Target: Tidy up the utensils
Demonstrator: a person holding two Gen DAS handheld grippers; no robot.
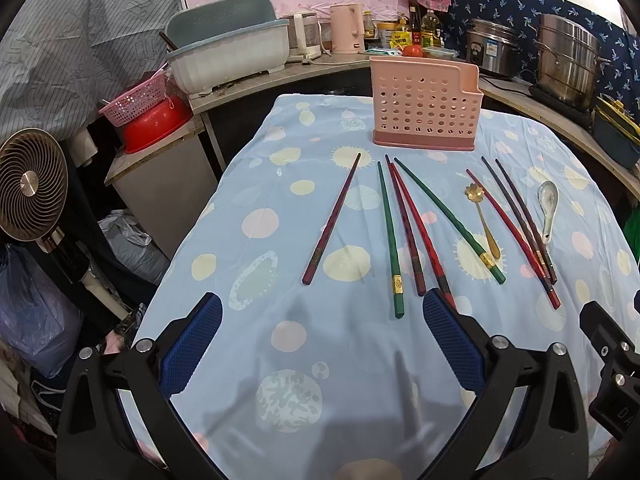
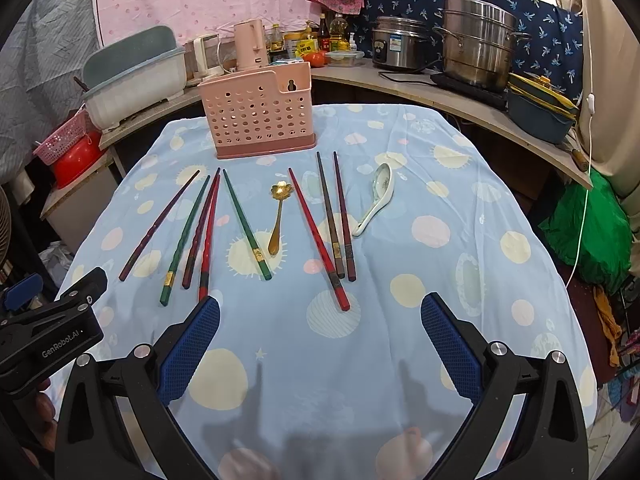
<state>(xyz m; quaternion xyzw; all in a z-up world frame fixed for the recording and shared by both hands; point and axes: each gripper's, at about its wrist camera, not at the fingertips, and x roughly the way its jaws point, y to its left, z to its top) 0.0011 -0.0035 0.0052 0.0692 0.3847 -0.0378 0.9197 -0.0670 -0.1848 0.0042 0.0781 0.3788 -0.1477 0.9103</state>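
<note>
A pink perforated utensil holder (image 1: 425, 106) (image 2: 258, 115) stands upright at the far end of the table. In front of it several chopsticks lie flat: dark red (image 1: 332, 220) (image 2: 159, 225), green (image 1: 390, 240) (image 2: 246, 224), red (image 2: 318, 238) and dark brown (image 2: 330, 216). A gold flower spoon (image 1: 482, 220) (image 2: 277, 216) and a white ceramic spoon (image 1: 547, 208) (image 2: 374, 200) lie among them. My left gripper (image 1: 322, 340) is open and empty above the near cloth. My right gripper (image 2: 320, 340) is open and empty too.
The table wears a light blue dotted cloth (image 1: 280, 360) (image 2: 440, 264). A counter behind holds a dish rack (image 1: 228, 52), a pink kettle (image 2: 250, 46), bottles, a rice cooker (image 2: 398, 46) and a steel pot (image 2: 478, 42). A fan (image 1: 30, 184) stands at left.
</note>
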